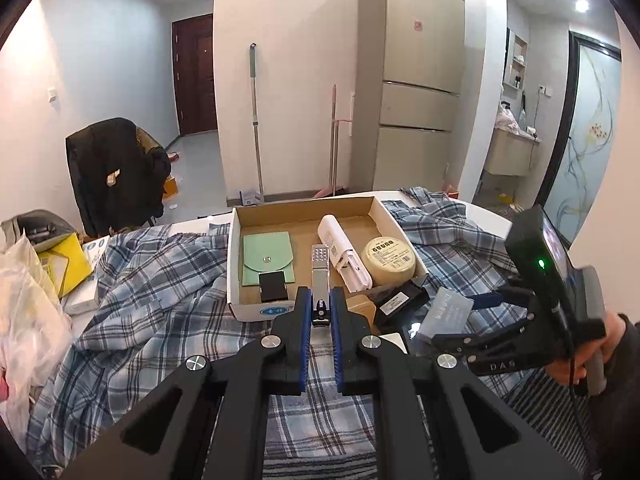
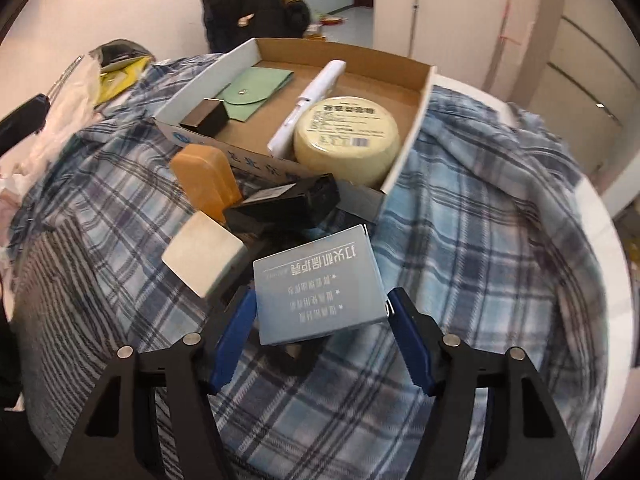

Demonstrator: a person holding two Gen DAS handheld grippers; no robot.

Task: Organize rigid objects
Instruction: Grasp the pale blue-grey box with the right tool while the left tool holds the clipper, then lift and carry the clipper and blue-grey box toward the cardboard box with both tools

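My left gripper (image 1: 321, 310) is shut on a silver nail clipper (image 1: 321, 276), held over the front wall of the cardboard box (image 1: 256, 307). The box holds a green pouch (image 1: 266, 258), a small black box (image 1: 273, 286), a white tube (image 1: 340, 252) and a round yellow tin (image 1: 388, 260). My right gripper (image 2: 320, 308) is shut on a flat grey-blue box (image 2: 320, 284), held above the plaid cloth. The same grey-blue box (image 1: 444, 314) shows in the left wrist view at right.
An orange block (image 2: 206, 180), a black box (image 2: 296, 200) and a white block (image 2: 202, 260) lie on the plaid cloth (image 2: 480, 220) in front of the cardboard box (image 2: 416, 120). Plastic bags (image 1: 24, 300) and a yellow box (image 1: 66, 264) sit left.
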